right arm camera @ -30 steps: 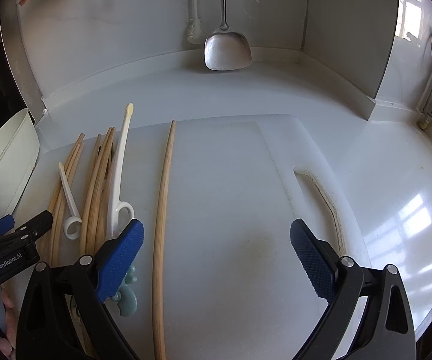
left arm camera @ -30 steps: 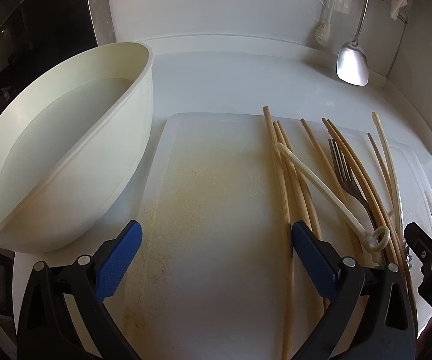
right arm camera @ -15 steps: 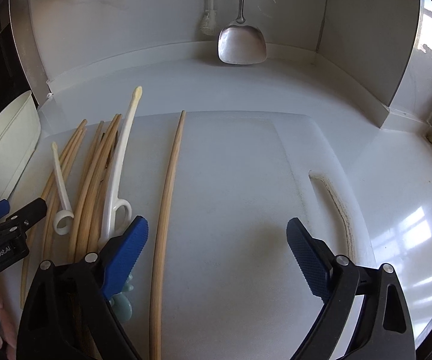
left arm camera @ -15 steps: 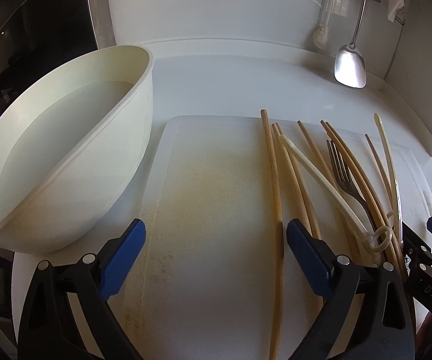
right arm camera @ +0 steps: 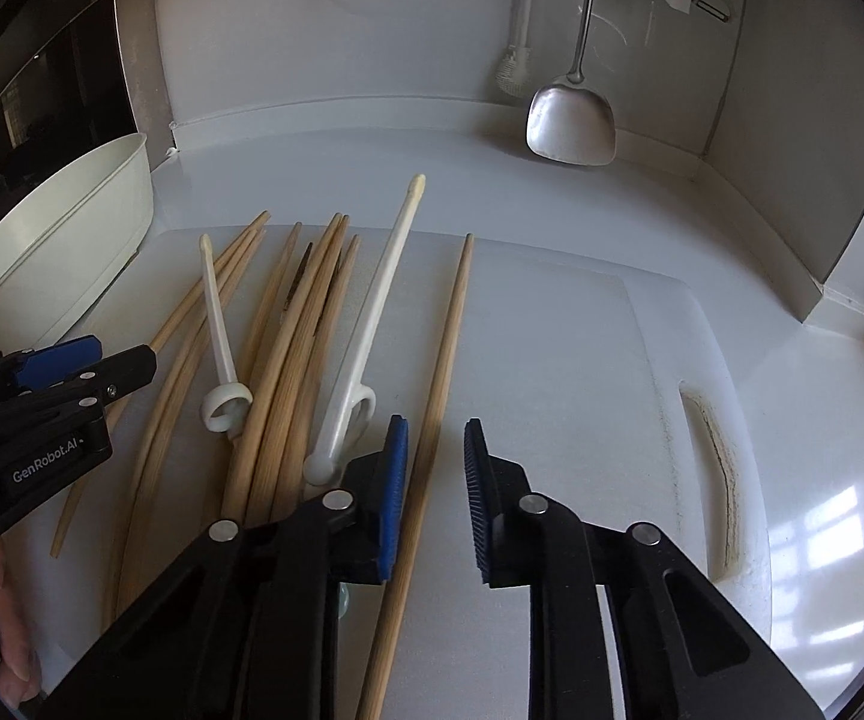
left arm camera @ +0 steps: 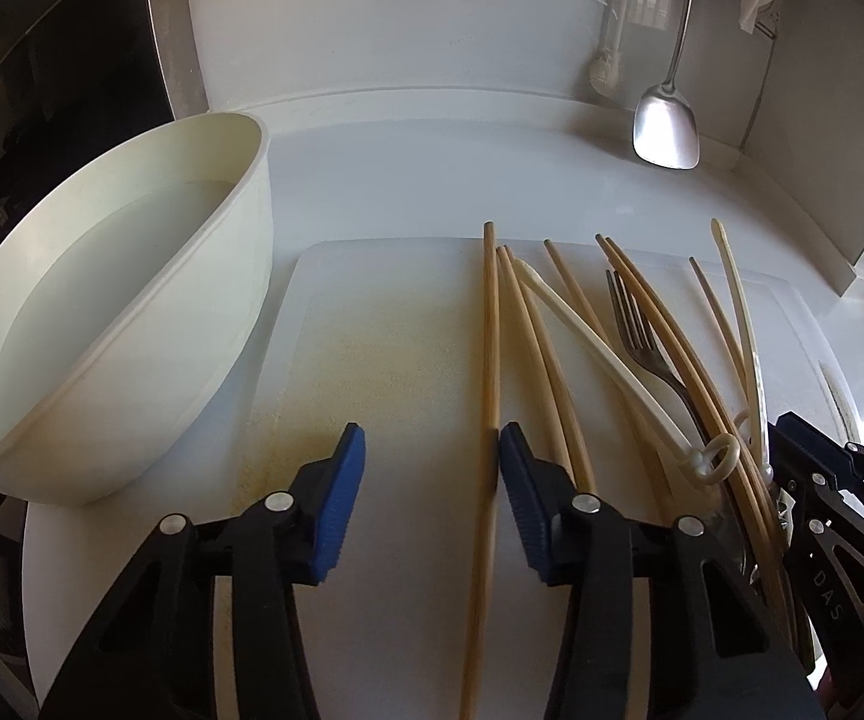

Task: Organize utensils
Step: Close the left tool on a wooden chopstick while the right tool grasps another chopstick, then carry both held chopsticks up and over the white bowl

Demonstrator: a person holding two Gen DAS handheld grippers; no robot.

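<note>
From the left wrist camera, the white cutting board (left arm camera: 372, 360) is the thing to steer by. Off its left edge sits a cream bowl (left arm camera: 132, 312), touching or nearly touching the board. The bamboo chopsticks (left arm camera: 552, 360) lie in a loose fan over the board's right half, with a steel fork (left arm camera: 636, 330) and two white plastic loop-ended sticks (left arm camera: 600, 360) mixed in among them. One chopstick, the leftmost chopstick (left arm camera: 490, 360), lies apart from the rest. The left gripper (left arm camera: 432, 468) has just been closing; its jaws stand partly apart, the right blue pad against that chopstick, the left pad clear of it over bare board, so nothing is clamped. Behind the board a metal spatula (left arm camera: 667, 132) hangs on the wall. At the board's right edge the other tool shows, with the letters "DAS" on its black body.

From the right wrist camera, a single chopstick, the rightmost chopstick (right arm camera: 444, 360), lies on the board (right arm camera: 582, 360) right of the bundle (right arm camera: 288, 360). The right gripper (right arm camera: 435, 480) has also just been closing; the jaws are narrow, the left pad beside or touching that chopstick, the right pad still off it. I cannot tell if the left pad presses. The left tool at the board's left edge reads "GenRobot.AI", with fingers (right arm camera: 6, 648) on it below.
</note>
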